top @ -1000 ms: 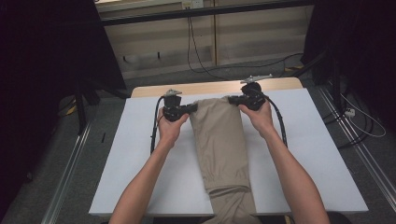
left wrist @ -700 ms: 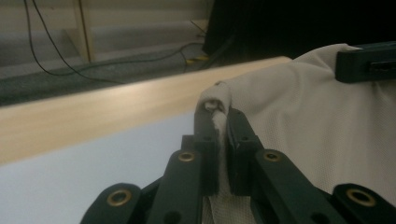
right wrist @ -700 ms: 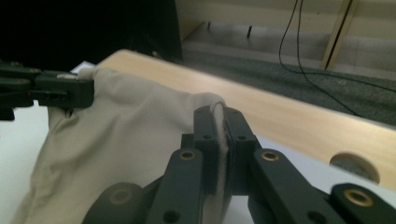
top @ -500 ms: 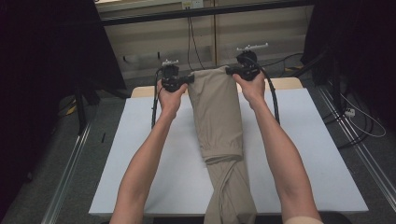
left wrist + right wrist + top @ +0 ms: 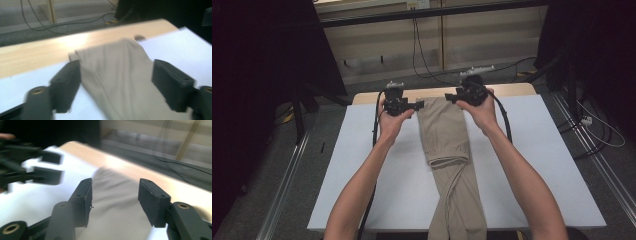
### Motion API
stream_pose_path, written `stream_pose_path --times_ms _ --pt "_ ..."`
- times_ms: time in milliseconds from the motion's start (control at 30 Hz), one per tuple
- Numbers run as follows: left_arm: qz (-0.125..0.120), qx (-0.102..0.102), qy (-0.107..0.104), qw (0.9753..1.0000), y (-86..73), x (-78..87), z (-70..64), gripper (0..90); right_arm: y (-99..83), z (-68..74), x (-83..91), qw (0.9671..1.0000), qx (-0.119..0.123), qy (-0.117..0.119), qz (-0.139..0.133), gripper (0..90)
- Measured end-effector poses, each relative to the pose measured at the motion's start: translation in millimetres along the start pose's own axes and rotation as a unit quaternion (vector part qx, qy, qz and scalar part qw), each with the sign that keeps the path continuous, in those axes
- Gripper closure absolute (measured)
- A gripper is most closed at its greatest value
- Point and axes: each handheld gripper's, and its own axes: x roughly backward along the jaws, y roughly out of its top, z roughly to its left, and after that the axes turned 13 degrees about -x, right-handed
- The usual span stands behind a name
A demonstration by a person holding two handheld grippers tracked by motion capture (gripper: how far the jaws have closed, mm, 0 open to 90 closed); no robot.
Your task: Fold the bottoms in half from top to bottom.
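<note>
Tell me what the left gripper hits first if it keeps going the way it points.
Probably the khaki trousers: the left gripper has its jaws open either side of the cloth, which lies straight ahead; blur leaves depth unsure.

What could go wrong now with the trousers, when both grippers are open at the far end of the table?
1. The left gripper and right gripper have open jaws, so the khaki trousers may settle unevenly.
2. The lower legs look twisted and hang past the near edge of the white board; their weight might drag the cloth back.
</note>
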Motion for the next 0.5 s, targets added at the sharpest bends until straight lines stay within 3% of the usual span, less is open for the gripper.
stream_pose_path --times_ms 33,67,100,167,233,300,367,400,433,467,500 --pt "0.000 0.000 0.000 1.0000 0.0 0.0 0.0 20.7 -7.9 5.0 6.6 0.9999 0.010 0.011 0.003 49.4" --pt "-0.010 -0.007 -0.008 0.9999 -17.6 14.7 -14.0 19.2 -22.5 12.9 18.9 0.9994 0.023 0.025 0.006 50.0" --pt "-0.010 -0.007 -0.008 0.9999 -17.6 14.7 -14.0 18.1 -35.1 18.7 28.5 0.9986 0.029 0.043 0.012 52.1" --pt "-0.005 -0.010 -0.019 0.9998 -44.2 34.9 -28.6 16.7 -58.7 29.3 43.8 0.9959 0.047 0.069 0.035 56.9" --pt "0.001 -0.019 -0.028 0.9994 -59.9 49.2 -39.2 14.4 -86.2 43.2 58.8 0.9920 0.068 0.084 0.065 59.9" --pt "0.006 -0.025 -0.031 0.9992 -72.8 61.6 -48.3 13.8 -112.8 58.5 71.5 0.9863 0.079 0.117 0.087 62.9" --pt "0.016 -0.036 -0.039 0.9985 -86.8 75.0 -61.9 13.7 -136.4 77.2 80.2 0.9785 0.104 0.137 0.114 65.1" --pt "0.016 -0.036 -0.045 0.9982 -92.2 79.1 -67.0 13.5 -150.4 87.7 82.9 0.9733 0.107 0.157 0.129 65.4" --pt "0.021 -0.043 -0.055 0.9973 -101.6 85.5 -75.3 13.5 -158.5 94.6 84.5 0.9706 0.114 0.163 0.136 65.4" --pt "0.023 -0.047 -0.059 0.9969 -107.0 88.6 -80.2 13.7 -171.0 105.7 86.8 0.9647 0.129 0.177 0.146 64.8" --pt "0.023 -0.047 -0.059 0.9969 -107.0 88.6 -80.2 14.0 -178.2 111.8 87.9 0.9611 0.133 0.187 0.154 63.8"
